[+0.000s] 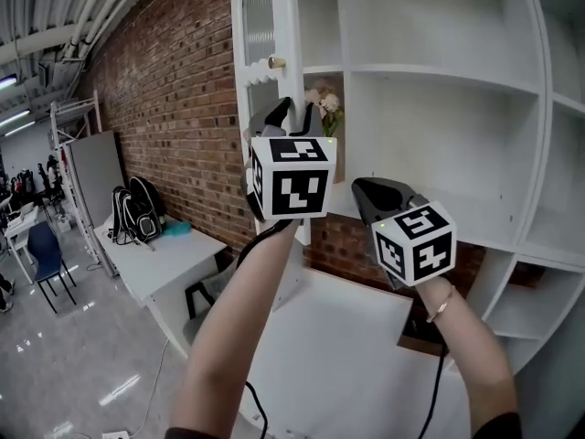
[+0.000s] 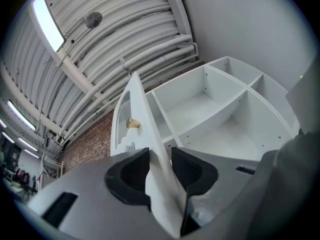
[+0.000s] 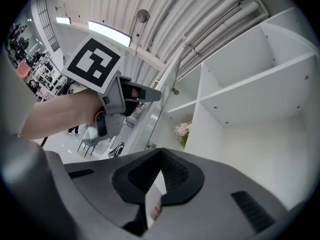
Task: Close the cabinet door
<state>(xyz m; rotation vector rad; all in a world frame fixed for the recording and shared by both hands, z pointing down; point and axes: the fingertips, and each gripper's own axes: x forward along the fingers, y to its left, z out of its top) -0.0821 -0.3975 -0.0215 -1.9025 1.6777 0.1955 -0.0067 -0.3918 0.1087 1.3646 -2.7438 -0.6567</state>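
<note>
Two grippers are up at the cabinet (image 1: 439, 67), but only the left gripper (image 2: 160, 158) is engaged. Its jaws stand apart astride the free edge of the cabinet door (image 1: 291, 26), just below the knob (image 1: 274, 62). The door stands open, edge-on, at upper centre-left of the head view. The pads flank the panel but, as I judge it, do not clamp it. My right gripper (image 3: 159, 155) has its tips together, holds no part of the door, and sits at lower right.

Procedure:
1. Lay the outer pad flat against the door face.
2. Swing the door along the hinge arc toward the shelves, with the wrist following the panel.
3. Withdraw the inner jaw before the edge meets the frame.
4. Hold the right gripper clear of the opening, or the door may strike it.
</note>
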